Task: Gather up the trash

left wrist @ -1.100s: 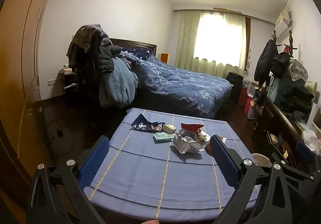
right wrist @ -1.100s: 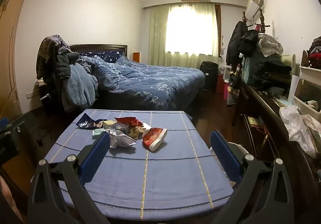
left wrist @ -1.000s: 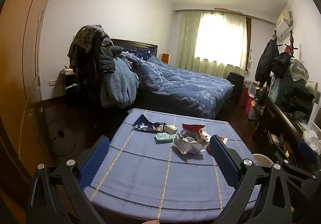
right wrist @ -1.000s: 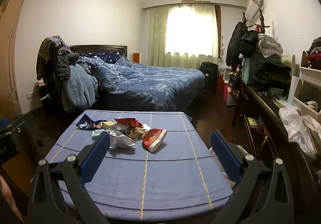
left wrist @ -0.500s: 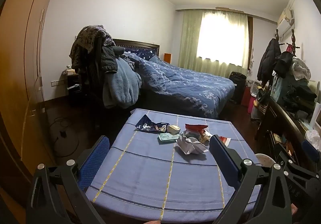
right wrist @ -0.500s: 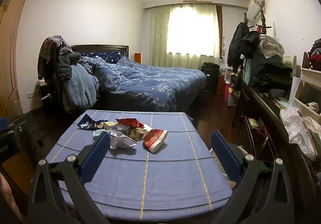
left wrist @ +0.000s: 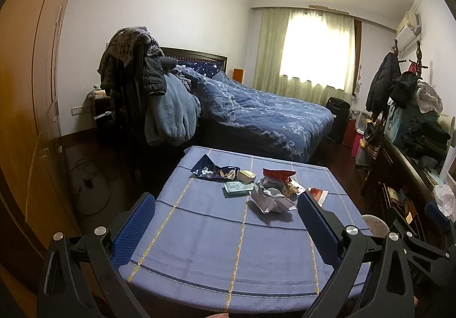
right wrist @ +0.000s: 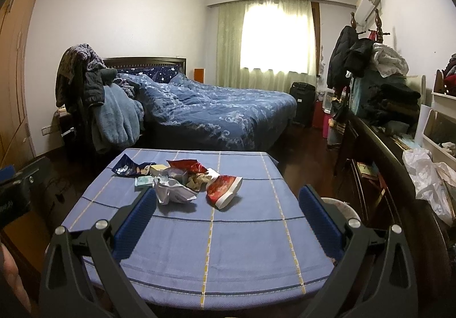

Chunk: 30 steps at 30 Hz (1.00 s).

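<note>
A heap of trash lies at the far middle of the blue-clothed table point(left wrist: 216, 246) point(right wrist: 242, 238). It holds a crumpled white paper point(left wrist: 269, 199) point(right wrist: 172, 192), a dark blue wrapper point(left wrist: 212, 171) point(right wrist: 125, 168), a red snack bag point(right wrist: 223, 187) point(left wrist: 278, 174), a teal packet point(left wrist: 238, 187) and a small yellowish box point(left wrist: 246, 175). My left gripper point(left wrist: 226, 228) is open and empty, above the table's near half. My right gripper point(right wrist: 228, 219) is open and empty, short of the heap.
A white round bin rim point(right wrist: 339, 205) point(left wrist: 376, 225) stands right of the table. A dark sideboard with clothes and a white plastic bag point(right wrist: 427, 175) runs along the right. A bed point(right wrist: 216, 115) and a chair hung with clothes point(left wrist: 148, 101) stand beyond.
Both views have drifted slightly; the table and trash sit a little farther right in the left wrist view. Both grippers stay open and empty.
</note>
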Tool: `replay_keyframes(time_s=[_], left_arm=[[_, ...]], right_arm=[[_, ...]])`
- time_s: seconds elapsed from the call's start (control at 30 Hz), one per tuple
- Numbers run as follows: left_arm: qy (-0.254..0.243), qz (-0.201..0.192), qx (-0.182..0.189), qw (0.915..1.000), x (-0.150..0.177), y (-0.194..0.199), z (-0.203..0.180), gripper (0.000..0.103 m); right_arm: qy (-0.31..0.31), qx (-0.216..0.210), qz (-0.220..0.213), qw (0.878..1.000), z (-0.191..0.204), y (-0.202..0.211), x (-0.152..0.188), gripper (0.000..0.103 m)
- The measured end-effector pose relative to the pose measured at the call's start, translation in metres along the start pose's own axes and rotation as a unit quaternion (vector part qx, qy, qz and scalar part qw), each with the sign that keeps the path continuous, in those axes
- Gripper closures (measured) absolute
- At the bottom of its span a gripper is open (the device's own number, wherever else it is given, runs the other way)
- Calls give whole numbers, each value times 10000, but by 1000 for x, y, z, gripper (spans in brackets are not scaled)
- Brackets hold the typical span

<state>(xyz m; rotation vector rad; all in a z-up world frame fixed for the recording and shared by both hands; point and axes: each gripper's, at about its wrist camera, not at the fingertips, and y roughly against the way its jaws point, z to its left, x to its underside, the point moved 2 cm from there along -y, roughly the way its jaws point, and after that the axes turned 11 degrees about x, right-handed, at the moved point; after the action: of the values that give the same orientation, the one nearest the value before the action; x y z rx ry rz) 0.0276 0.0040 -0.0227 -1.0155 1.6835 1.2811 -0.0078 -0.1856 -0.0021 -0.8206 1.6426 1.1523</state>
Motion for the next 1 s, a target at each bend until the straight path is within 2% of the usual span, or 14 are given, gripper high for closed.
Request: replay_keyframes(time_s=[1.0], left_arm=[[29,105,-26,9999,3,-2,3,4]], right_arm=[[18,-71,127,9999,3,-4,7,3]])
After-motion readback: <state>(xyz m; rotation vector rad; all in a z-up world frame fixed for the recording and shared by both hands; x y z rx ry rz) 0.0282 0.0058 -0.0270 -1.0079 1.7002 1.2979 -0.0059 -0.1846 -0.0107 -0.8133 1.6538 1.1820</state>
